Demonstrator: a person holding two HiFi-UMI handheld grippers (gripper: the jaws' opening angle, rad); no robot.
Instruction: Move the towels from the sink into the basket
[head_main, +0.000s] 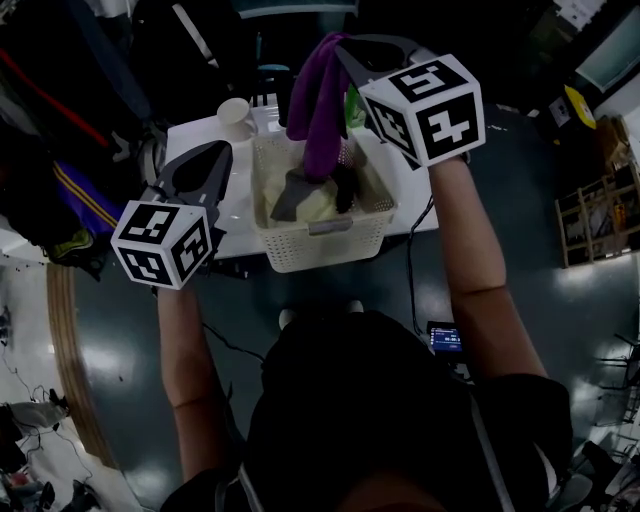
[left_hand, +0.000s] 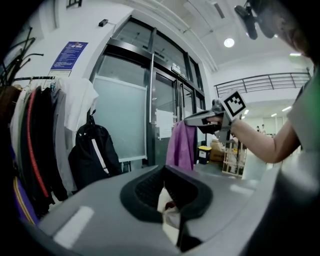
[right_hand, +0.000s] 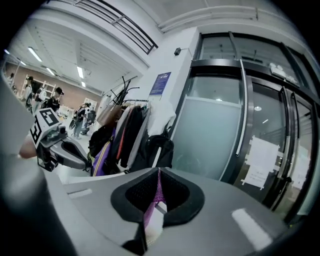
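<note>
A purple towel (head_main: 318, 100) hangs from my right gripper (head_main: 342, 46), which is shut on its top edge above the white basket (head_main: 325, 238). Purple cloth shows pinched between the jaws in the right gripper view (right_hand: 159, 190). Grey, cream and dark towels (head_main: 300, 195) lie inside the basket. My left gripper (head_main: 216, 152) is shut with nothing in it, held over the table left of the basket. The left gripper view shows the purple towel (left_hand: 181, 147) dangling from the right gripper (left_hand: 187, 120). No sink is in view.
The basket stands on a small white table (head_main: 195, 130) with a white cup (head_main: 235, 115) at its back left. A rack of hanging clothes (left_hand: 35, 145), a black backpack (left_hand: 92, 155) and glass doors (left_hand: 150, 115) lie beyond. Dark floor surrounds the table.
</note>
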